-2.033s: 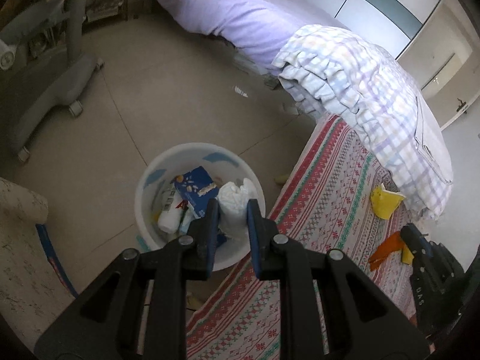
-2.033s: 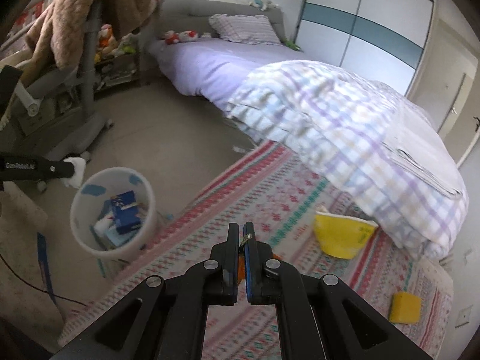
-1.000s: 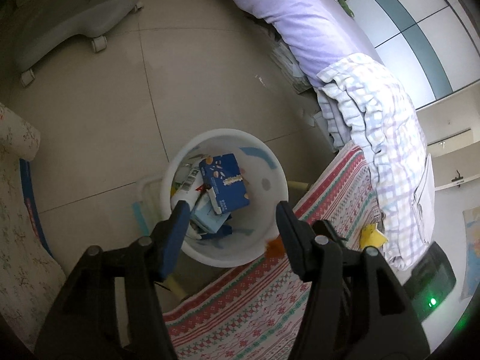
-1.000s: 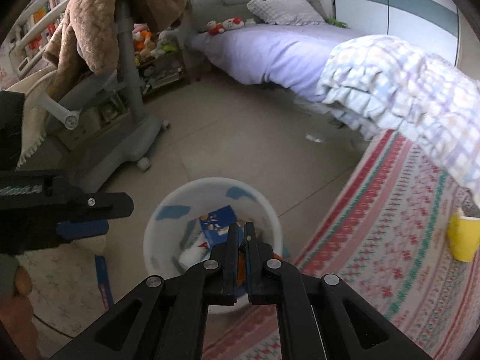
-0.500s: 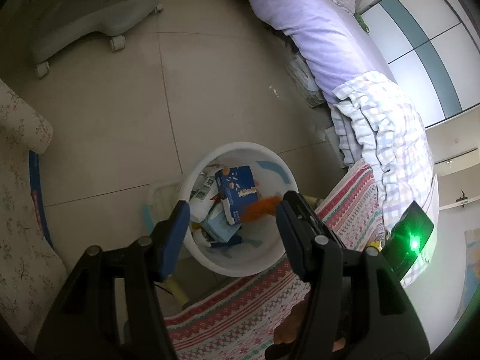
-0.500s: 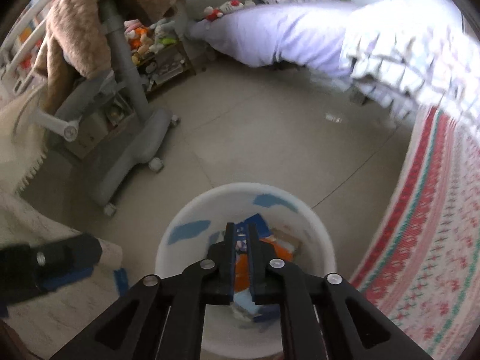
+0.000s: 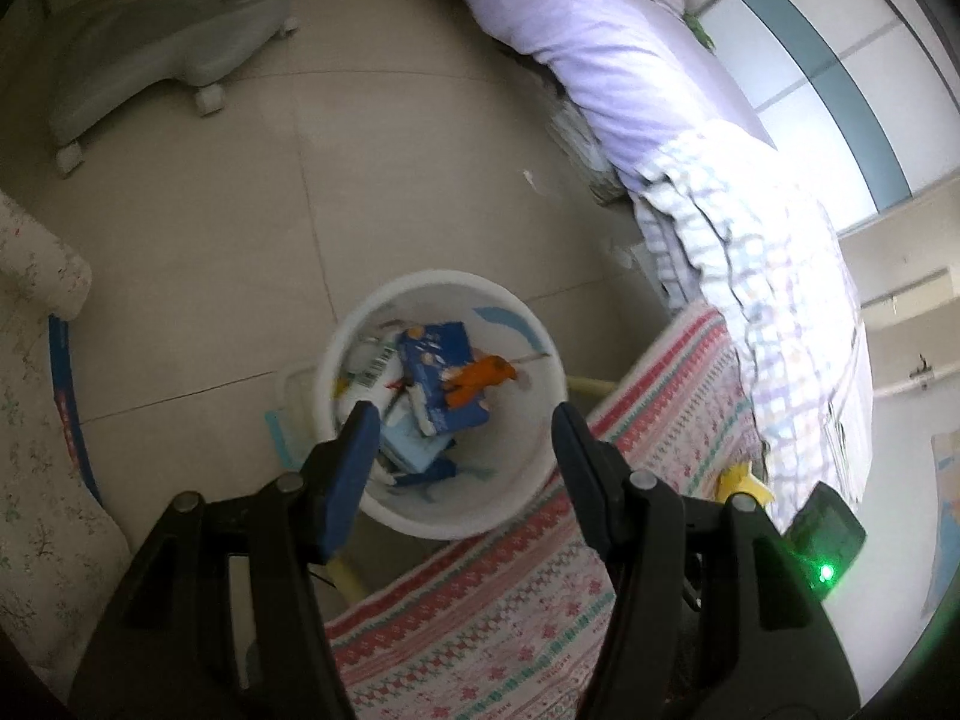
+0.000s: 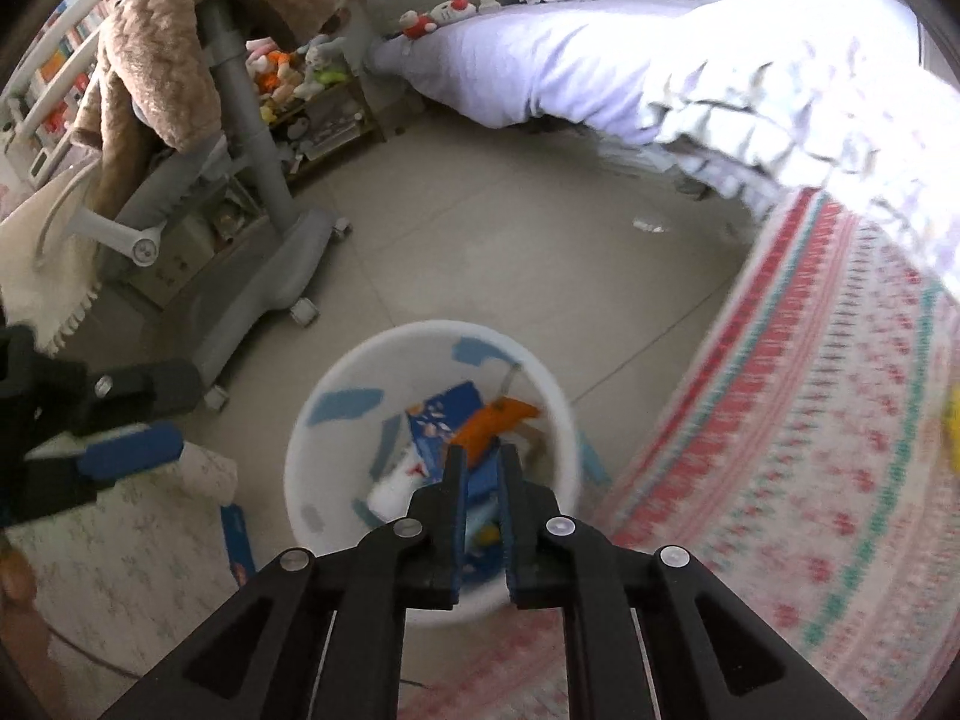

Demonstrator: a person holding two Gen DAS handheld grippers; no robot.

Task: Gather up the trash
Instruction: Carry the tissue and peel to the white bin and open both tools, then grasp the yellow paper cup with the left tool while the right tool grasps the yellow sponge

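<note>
A: Half a second back the right hand-held gripper (image 8: 480, 462) was clamped on the orange wrapper (image 8: 489, 423); now its jaws have parted a little and the wrapper lies loose in the white bin (image 8: 336, 360), on the blue snack box (image 8: 447, 420).

B: So it's released?

A: Looks released. The wrapper sits just ahead of the fingertips, long axis running up to the right, toward the bin's far wall.

B: And the left hand-held gripper (image 7: 465, 429)?

A: Wide open, empty, hovering over the bin's near rim. The same wrapper (image 7: 480, 378) lies ahead of it, between the fingers' lines.

B: What's left?

A: A yellow scrap (image 7: 744, 480) on the patterned rug (image 7: 510, 618), right of the bin by the checked quilt (image 7: 750, 252). I'd judge the right hand nearer. Tiled floor (image 7: 210, 228) beyond, a bed (image 8: 540, 60) behind.
</note>
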